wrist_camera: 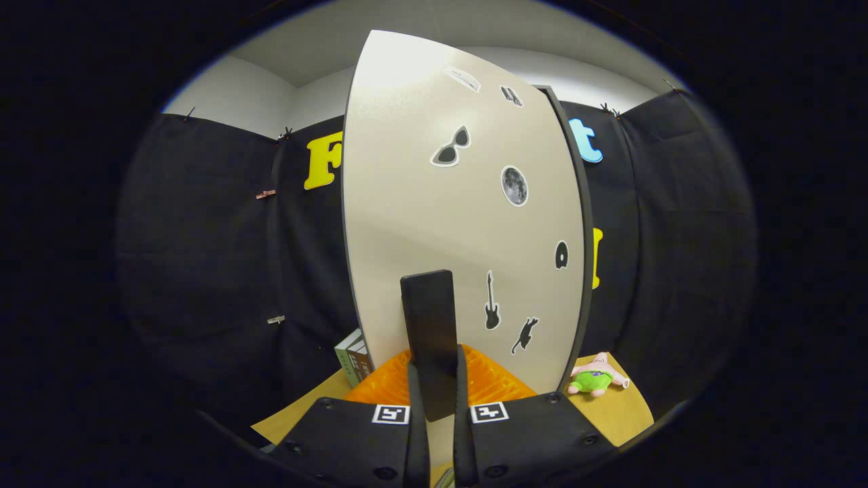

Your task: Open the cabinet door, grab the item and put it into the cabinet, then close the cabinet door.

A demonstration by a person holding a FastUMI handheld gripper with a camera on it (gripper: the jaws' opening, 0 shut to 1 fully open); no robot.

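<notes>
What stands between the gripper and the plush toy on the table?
The cabinet door: the gripper is shut on its black handle, and the plush toy lies beyond the door's far edge on the table.

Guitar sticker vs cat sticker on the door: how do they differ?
The guitar sticker stands upright; the cat sticker slants. The guitar sticker is the longer and thinner; the cat sticker is shorter and broader. The guitar sticker sits nearer the handle that the gripper is shut on; the cat sticker sits lower, nearer the door edge. Both are dark silhouettes with pale outlines.
</notes>
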